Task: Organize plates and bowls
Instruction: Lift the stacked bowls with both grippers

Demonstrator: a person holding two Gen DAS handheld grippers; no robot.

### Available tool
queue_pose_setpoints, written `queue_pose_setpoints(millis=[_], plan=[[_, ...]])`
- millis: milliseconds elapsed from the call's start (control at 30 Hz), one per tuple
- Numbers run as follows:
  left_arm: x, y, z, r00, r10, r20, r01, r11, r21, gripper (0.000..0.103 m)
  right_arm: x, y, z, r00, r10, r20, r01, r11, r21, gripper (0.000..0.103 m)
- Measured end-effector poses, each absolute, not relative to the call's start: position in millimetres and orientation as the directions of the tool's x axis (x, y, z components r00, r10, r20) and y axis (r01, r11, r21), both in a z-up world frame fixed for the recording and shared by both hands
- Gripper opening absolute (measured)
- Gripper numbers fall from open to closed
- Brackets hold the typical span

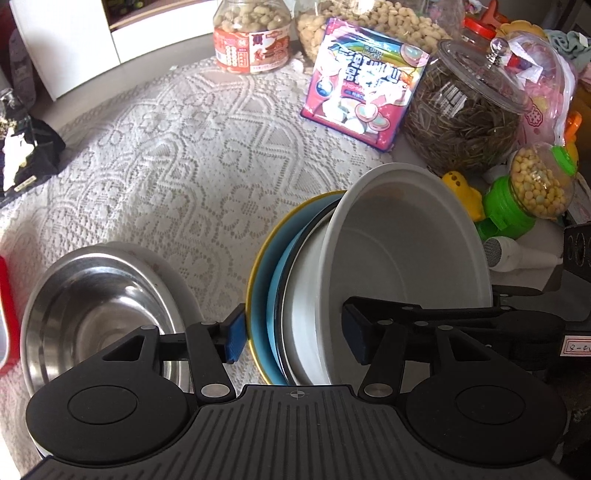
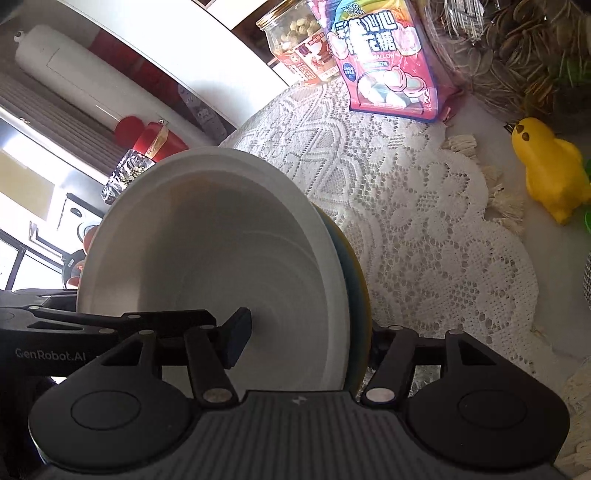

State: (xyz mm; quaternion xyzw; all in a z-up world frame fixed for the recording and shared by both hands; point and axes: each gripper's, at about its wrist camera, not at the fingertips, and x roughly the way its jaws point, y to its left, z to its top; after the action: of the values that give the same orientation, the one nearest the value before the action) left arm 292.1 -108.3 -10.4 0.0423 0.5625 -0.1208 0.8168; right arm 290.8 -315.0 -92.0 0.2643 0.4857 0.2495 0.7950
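Observation:
A stack of dishes is held on edge above the lace cloth: a yellow-rimmed blue plate, a black-rimmed white plate and a white bowl on top. My left gripper is shut on the stack, its pads on the blue plate's back and inside the bowl. My right gripper is also shut on the stack; its left pad presses inside the white bowl, its right finger is hidden behind the plates. A steel bowl sits in a white bowl at the lower left.
Jars of nuts, a marshmallow bag, a lidded jar of seeds, a green candy toy and a yellow duck stand at the back and right. A red box edge lies at the left.

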Motion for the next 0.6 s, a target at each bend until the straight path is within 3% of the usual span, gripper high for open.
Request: queue_pose_setpoints(millis=[600], plan=[[294.2, -119.6, -11.5, 0.365, -0.107, -0.925, 0.283, 0.959, 0.001, 0.058, 293.3, -325.5, -99.5, 0.393, 0.681, -0.617, -0.104, 0.700, 0.706, 0.061]])
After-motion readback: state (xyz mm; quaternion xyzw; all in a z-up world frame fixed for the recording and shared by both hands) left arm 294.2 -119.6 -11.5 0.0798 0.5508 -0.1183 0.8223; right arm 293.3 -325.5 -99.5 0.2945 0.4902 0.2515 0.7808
